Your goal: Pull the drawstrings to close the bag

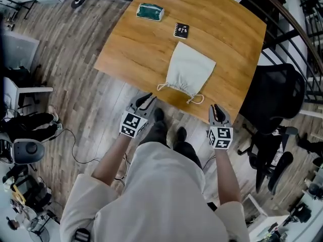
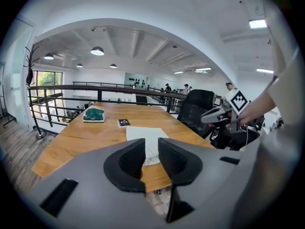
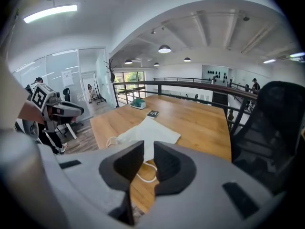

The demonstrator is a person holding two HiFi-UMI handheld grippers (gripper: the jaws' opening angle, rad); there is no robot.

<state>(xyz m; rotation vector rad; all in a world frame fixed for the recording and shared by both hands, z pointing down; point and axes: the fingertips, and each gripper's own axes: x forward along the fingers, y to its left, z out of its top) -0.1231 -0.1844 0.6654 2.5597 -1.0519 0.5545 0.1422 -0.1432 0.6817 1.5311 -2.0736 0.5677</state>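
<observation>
A cream drawstring bag (image 1: pixel 189 69) lies flat on the wooden table (image 1: pixel 136 49), its gathered mouth toward the near edge. One cord loop (image 1: pixel 162 86) sticks out at the mouth's left and another cord loop (image 1: pixel 196 100) at its right. My left gripper (image 1: pixel 146 99) hovers just off the near edge, left of the mouth, open with nothing between its jaws. My right gripper (image 1: pixel 216 108) hangs off the edge right of the mouth, also open and holding nothing. The left gripper view shows the bag (image 2: pixel 145 137) beyond the left gripper (image 2: pixel 151 159). The right gripper view shows the bag (image 3: pixel 150 135) and a cord (image 3: pixel 145 175) past the right gripper (image 3: pixel 148 159).
A green pouch (image 1: pixel 150 11) and a small black card (image 1: pixel 181 30) sit at the table's far side. A black office chair (image 1: pixel 272 100) stands to the right of the table, with a railing (image 1: pixel 282 14) behind. Equipment and cables (image 1: pixel 25 150) lie on the floor at left.
</observation>
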